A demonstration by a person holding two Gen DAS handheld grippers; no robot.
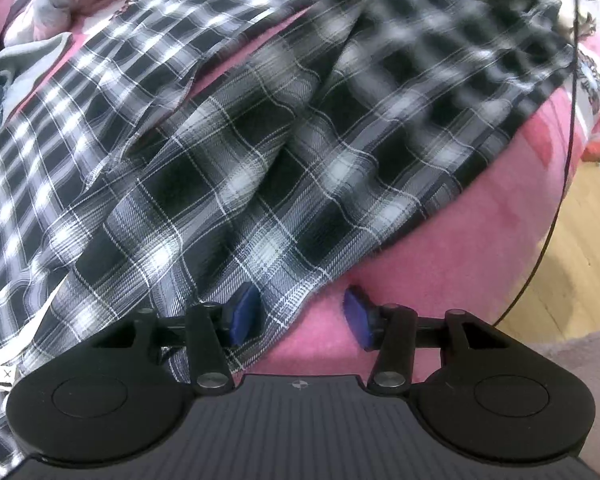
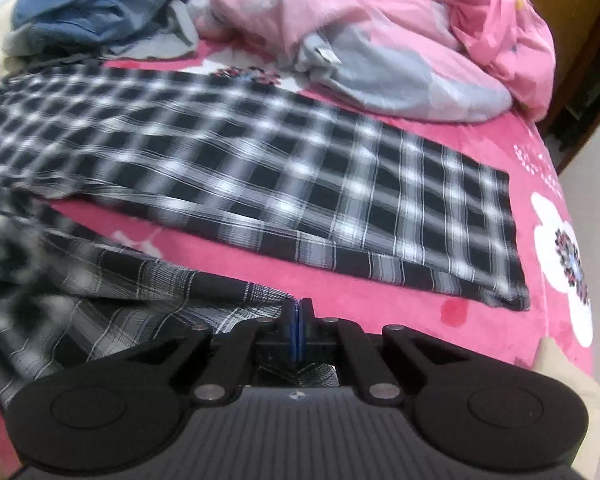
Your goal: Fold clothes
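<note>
- trousers (image 1: 236, 168): our right gripper (image 2: 299, 322) pinches a hem; carry it level onto the far leg.
- left gripper (image 1: 300, 316) spread wide; we clamp its edge first.

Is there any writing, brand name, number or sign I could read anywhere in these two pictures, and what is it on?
No readable words, brands or numbers in either view.
A small crosshair mark, no text, sits on the left gripper body and on the right gripper body.
A small "x"-like mark shows on a white tag at the edge of the plaid trousers; too small to read further.
A white tag on the grey-and-pink quilt is blurred.
</note>
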